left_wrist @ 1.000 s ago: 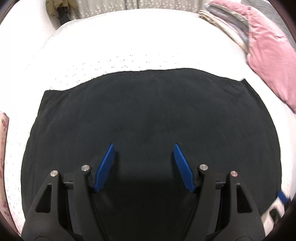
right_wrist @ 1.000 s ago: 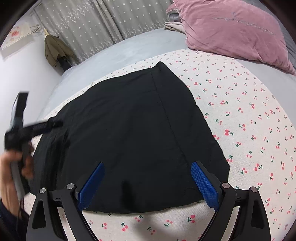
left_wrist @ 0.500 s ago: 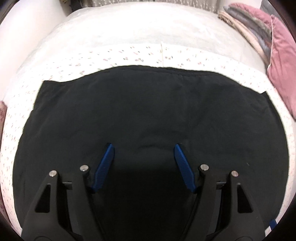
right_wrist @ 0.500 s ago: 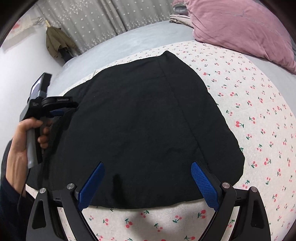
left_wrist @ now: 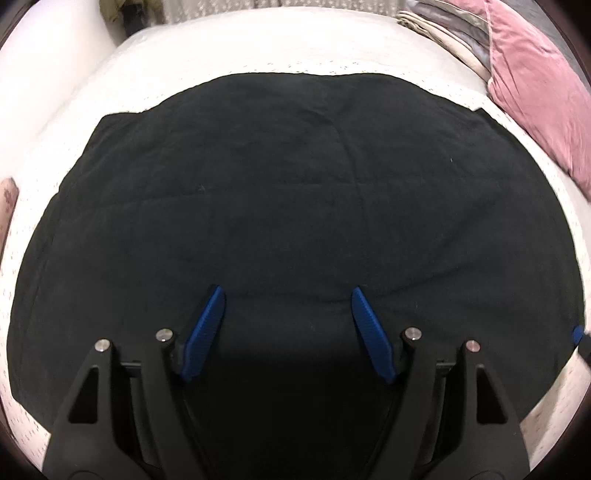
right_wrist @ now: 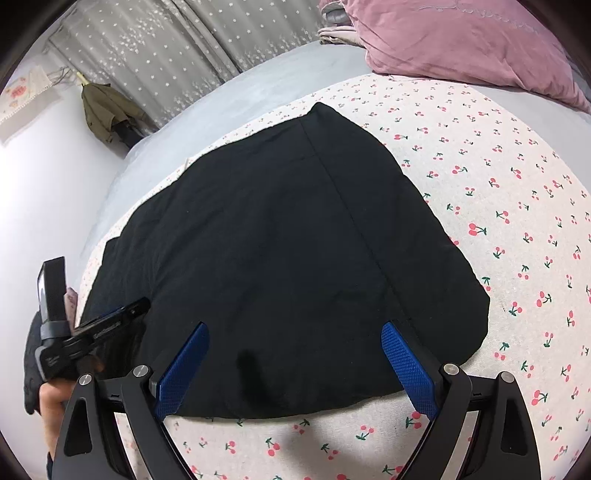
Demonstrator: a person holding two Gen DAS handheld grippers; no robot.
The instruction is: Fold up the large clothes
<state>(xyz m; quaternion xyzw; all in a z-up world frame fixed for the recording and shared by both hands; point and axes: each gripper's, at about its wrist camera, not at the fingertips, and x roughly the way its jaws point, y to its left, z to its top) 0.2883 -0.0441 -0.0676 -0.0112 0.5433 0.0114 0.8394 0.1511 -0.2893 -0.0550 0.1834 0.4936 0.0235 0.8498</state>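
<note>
A large black garment (left_wrist: 288,192) (right_wrist: 280,251) lies spread flat on the cherry-print sheet (right_wrist: 517,221). My left gripper (left_wrist: 288,295) hangs over the garment's near part, its blue pads apart and still opening, with only flat cloth below and nothing between them. My right gripper (right_wrist: 295,332) stands open over the garment's near edge, pads wide apart and empty. In the right wrist view the left gripper (right_wrist: 96,328) shows at the lower left, held by a hand (right_wrist: 51,402) over the garment's left side.
A pink quilt (right_wrist: 461,40) (left_wrist: 535,92) and folded bedding (left_wrist: 436,26) lie at the far right of the bed. Dotted curtains (right_wrist: 177,48) and an olive jacket (right_wrist: 107,110) hang by the far wall. Grey bedcover (right_wrist: 229,99) lies beyond the sheet.
The left gripper has moved in over the garment and lower, so the black cloth fills more of its view; its pads stand slightly wider. The right gripper has barely shifted.
</note>
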